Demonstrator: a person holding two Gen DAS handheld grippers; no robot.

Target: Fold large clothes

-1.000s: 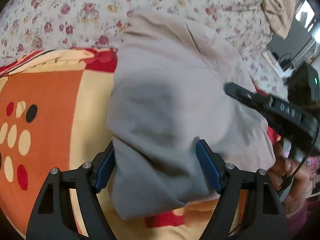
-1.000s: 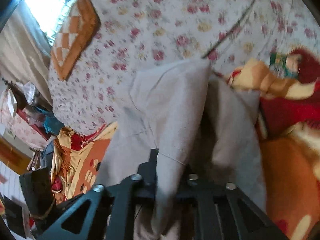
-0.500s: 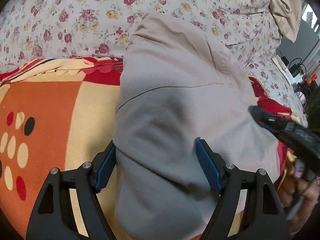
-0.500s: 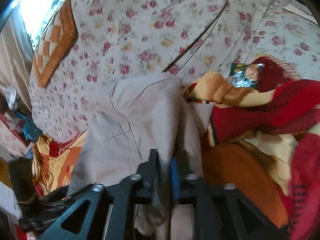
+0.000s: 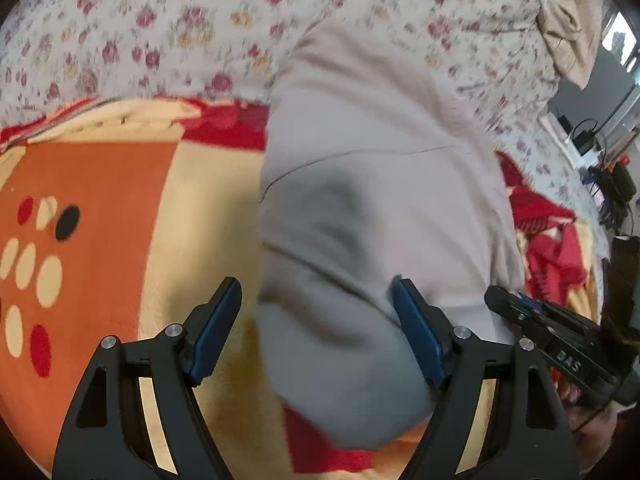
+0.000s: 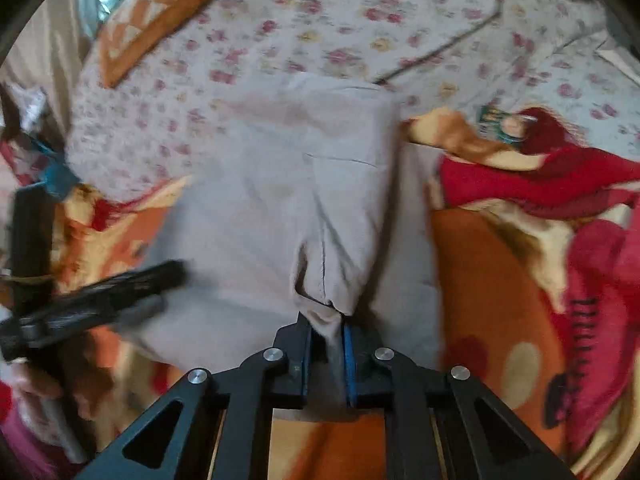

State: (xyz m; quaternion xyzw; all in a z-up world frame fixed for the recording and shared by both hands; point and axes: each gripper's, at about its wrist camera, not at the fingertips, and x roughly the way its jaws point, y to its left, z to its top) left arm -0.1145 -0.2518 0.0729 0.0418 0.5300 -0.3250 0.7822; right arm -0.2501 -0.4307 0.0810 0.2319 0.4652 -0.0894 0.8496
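Pinching a gathered edge of the grey garment (image 6: 280,200) between the blue pads, my right tongs (image 6: 326,344) are closing on the cloth, which bunches up right at their tips. The garment lies folded on the orange and cream blanket (image 5: 120,240), its far end reaching onto the flowered bedsheet (image 5: 160,20). My left tongs (image 5: 318,332) stand wide apart over the garment's near end, the right-hand pad against the cloth and the other pad clear of it above the blanket. The blanket's red part (image 6: 560,184) is rumpled beside the garment.
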